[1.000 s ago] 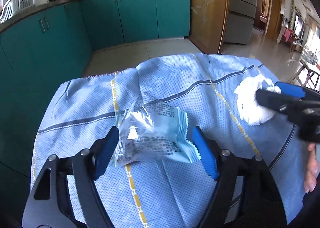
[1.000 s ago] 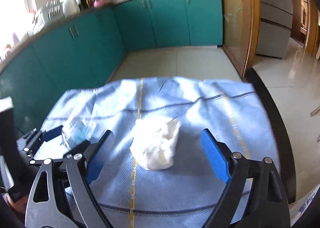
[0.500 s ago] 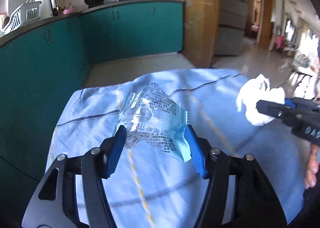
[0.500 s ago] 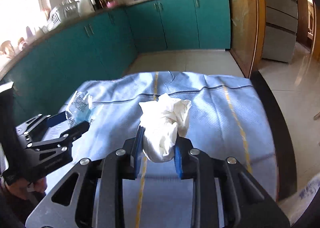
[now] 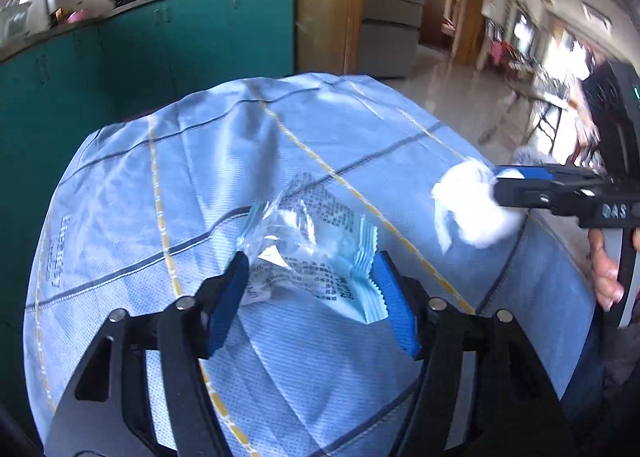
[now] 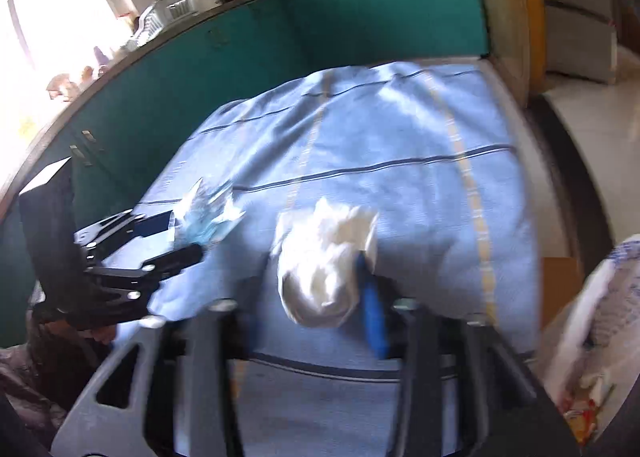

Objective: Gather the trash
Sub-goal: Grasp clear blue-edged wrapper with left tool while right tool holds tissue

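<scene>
Your left claw [image 5: 310, 297] pinching a clear blue-edged wrapper [image 5: 308, 257], your right claw [image 6: 328, 297] clamping a crumpled white tissue [image 6: 326, 257], both above the blue-clothed table [image 5: 160, 185].

Cloth [image 5: 280, 145] pale blue, yellow and navy stripes — tissue [image 6: 328, 257] white — cabinets [image 5: 160, 45] teal.

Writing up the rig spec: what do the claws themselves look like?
Both match. The left claw has a black cut-out linkage frame with silver pivot bolts and blue finger pads. The right claw looks alike, though blurred; the left view shows white lettering on its black body. No cables visible.
</scene>
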The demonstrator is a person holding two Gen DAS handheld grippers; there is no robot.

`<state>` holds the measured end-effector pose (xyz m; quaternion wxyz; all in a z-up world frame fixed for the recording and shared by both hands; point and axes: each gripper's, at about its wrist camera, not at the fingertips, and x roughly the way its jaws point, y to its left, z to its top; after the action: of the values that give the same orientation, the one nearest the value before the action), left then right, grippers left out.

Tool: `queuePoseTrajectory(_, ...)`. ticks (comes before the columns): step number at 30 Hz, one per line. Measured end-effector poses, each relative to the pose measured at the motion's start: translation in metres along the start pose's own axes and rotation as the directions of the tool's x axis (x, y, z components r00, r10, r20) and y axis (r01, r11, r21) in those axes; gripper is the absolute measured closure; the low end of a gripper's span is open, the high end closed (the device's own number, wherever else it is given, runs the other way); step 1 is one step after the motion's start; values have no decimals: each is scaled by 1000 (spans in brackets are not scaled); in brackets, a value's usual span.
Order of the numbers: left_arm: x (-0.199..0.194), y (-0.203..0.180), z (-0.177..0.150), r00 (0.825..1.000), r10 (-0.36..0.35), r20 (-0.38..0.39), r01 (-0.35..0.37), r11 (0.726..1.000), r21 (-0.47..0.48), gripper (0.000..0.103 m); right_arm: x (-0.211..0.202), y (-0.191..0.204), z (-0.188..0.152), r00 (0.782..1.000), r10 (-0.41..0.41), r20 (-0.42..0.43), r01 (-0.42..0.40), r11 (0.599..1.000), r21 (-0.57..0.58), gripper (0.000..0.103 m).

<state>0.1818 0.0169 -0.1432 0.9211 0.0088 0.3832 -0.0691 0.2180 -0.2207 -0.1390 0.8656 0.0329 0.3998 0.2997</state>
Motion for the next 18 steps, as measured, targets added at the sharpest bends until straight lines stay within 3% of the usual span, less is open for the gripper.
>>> queuePoseTrajectory(2, 0, 10, -1, 1000, 4, 6, -3, 999, -53, 27, -6, 2, 0, 991, -130, 42, 131, 991, -28, 30)
queuePoseTrajectory(4, 2, 17, 1, 1000, 3, 7, -2, 997, -78, 26, -9, 7, -2, 982, -178, 61, 182, 982, -55, 30)
queuePoseTrajectory(11, 11, 3, 3, 999, 48, -3, -48, 999, -18, 20, 17, 40, -11, 964, -266, 24, 265, 939, -219, 30)
queuePoseTrajectory(18, 17, 1, 2, 997, 64, -31, -64, 998, -3, 18, 32, 48, -14, 959, -283, 4, 274, 927, -258, 30)
